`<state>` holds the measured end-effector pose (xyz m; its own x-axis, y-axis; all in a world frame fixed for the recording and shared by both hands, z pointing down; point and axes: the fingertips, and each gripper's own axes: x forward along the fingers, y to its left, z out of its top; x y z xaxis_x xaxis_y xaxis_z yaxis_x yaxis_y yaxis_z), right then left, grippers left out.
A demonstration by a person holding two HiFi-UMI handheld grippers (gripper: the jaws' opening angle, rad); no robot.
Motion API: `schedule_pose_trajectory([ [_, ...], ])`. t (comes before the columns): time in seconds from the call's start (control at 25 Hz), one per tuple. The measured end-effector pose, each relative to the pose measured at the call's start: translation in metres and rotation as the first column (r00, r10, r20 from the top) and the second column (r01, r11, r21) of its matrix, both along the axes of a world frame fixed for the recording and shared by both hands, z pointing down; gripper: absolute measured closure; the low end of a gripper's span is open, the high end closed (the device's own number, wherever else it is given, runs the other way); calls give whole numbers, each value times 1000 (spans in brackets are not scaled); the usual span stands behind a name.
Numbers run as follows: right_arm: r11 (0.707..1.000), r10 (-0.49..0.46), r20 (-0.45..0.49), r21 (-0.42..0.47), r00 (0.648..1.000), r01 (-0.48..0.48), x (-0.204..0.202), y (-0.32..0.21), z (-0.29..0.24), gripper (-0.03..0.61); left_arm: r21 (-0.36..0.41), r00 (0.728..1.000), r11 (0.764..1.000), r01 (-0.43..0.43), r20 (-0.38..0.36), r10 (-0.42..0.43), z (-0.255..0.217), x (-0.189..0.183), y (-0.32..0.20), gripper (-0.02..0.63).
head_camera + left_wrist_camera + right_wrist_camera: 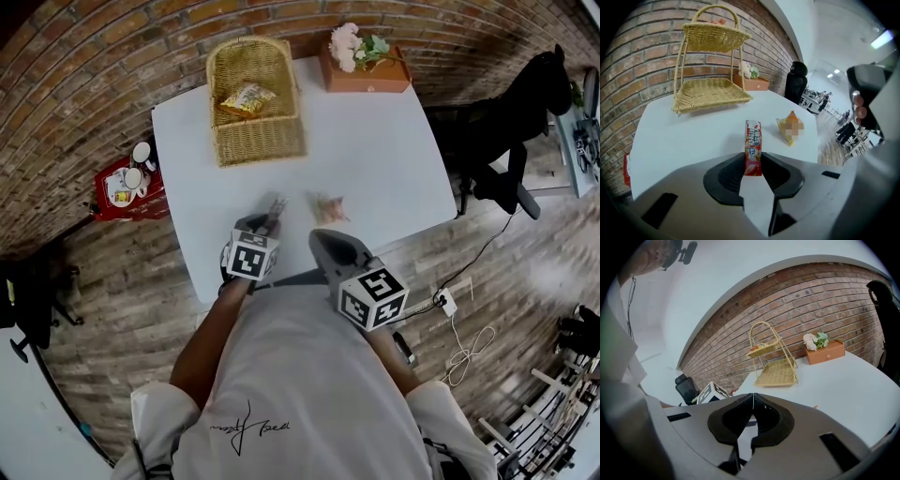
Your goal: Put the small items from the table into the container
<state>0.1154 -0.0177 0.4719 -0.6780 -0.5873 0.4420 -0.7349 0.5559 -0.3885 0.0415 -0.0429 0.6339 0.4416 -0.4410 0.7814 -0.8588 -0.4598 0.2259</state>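
A long red snack stick [753,138] stands on end between the jaws of my left gripper [753,164], which is shut on its lower part just above the white table [375,150]. An orange snack packet [790,127] lies on the table a little ahead and to the right; in the head view the orange packet [328,208] is beyond my right gripper [319,238]. My right gripper [752,398] is shut and holds nothing, hovering over the table's near edge. The two-tier wicker basket [255,103] stands at the far left, a yellow packet [247,97] in its upper tray.
A brown box with flowers [366,64] sits at the table's far edge, right of the basket. A black office chair [506,141] stands to the table's right, a red stool with cups [129,183] to its left. A brick wall [642,51] runs behind.
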Motion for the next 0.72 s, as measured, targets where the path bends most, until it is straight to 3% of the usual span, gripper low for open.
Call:
schedule_pose_trajectory([
  [0.72, 999, -28, 22, -18, 999, 28, -9, 4, 3, 557, 25, 998, 999, 27, -53, -26, -23, -11, 9, 500],
])
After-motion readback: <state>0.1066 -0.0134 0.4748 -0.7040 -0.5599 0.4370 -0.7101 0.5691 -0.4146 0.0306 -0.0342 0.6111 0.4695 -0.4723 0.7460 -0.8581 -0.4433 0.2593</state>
